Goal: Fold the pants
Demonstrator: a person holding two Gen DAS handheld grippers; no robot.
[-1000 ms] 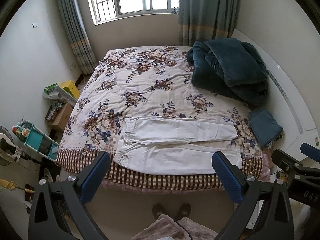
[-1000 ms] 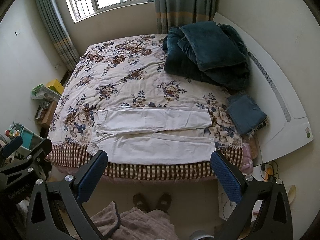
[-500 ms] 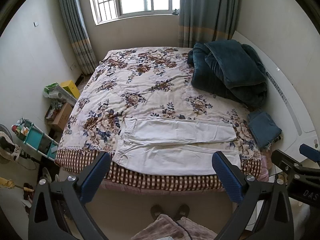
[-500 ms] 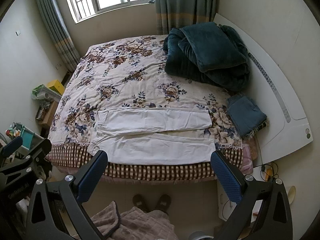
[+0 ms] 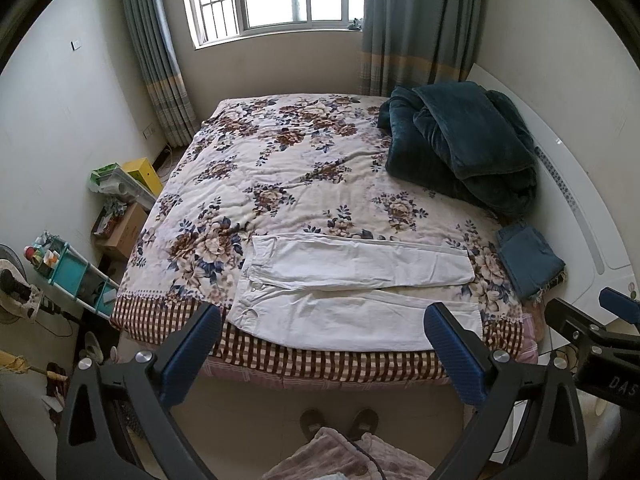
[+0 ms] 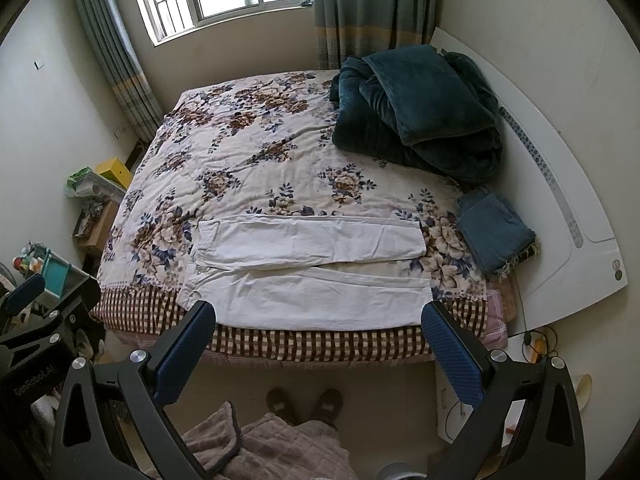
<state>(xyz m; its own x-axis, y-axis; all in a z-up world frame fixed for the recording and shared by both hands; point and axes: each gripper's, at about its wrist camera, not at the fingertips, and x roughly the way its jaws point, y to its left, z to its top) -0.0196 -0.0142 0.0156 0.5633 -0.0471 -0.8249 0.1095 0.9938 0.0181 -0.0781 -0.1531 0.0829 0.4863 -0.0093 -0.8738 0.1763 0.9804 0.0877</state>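
White pants [image 5: 352, 292] lie flat along the near edge of the bed, waist to the left, both legs stretched to the right; they also show in the right wrist view [image 6: 308, 268]. My left gripper [image 5: 324, 344] is open and empty, held high above the floor in front of the bed. My right gripper [image 6: 320, 340] is open and empty at the same height. Each gripper's body shows at the edge of the other's view.
The bed [image 5: 280, 184] has a floral quilt. A dark teal blanket pile [image 5: 460, 148] sits at the far right, folded blue jeans [image 5: 528, 256] at the right edge. A white headboard [image 6: 560, 184] lies right. Boxes and a teal shelf [image 5: 68, 272] stand left. My slippered feet [image 5: 340, 424] are below.
Both views have risen and pulled back slightly, so the bed sits a little lower in frame. The pants have not moved. Both grippers stay open.
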